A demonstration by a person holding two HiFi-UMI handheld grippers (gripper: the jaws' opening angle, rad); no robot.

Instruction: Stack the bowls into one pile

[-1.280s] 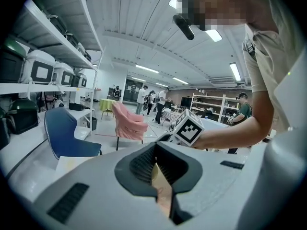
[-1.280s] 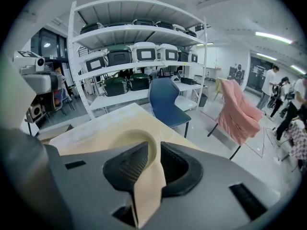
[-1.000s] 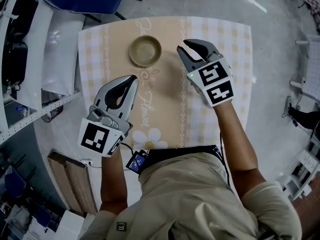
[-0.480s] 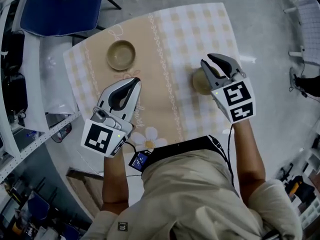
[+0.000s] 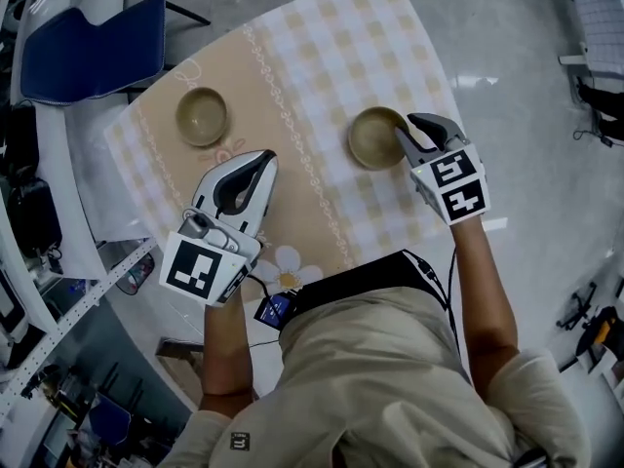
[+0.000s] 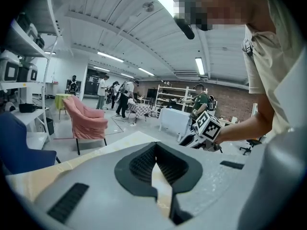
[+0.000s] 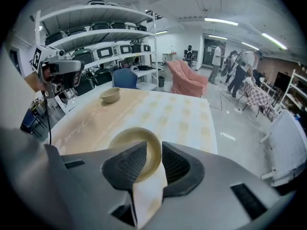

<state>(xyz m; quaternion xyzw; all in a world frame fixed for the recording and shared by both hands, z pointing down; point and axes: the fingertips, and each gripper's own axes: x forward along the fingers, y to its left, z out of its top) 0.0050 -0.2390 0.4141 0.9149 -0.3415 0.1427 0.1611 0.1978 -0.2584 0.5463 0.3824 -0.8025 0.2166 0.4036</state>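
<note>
Two tan bowls stand on the checked tablecloth (image 5: 322, 57). The far-left bowl (image 5: 202, 116) (image 7: 110, 95) sits alone. The near-right bowl (image 5: 375, 137) (image 7: 134, 140) rests on the cloth with its right rim between the jaws of my right gripper (image 5: 408, 127) (image 7: 154, 147), which is shut on that rim. My left gripper (image 5: 263, 156) (image 6: 156, 145) hovers over the table's near-left part, below the far bowl, shut with nothing in it.
A blue chair (image 5: 83, 42) stands beyond the table's far-left corner. Shelving (image 5: 29, 252) runs along the left side. The table's right edge lies just behind my right gripper. A pink armchair (image 7: 187, 78) and people stand farther off in the room.
My right gripper has gone from open over the table's middle to the right-hand bowl and shut on its rim. The left gripper has stayed put, still shut.
</note>
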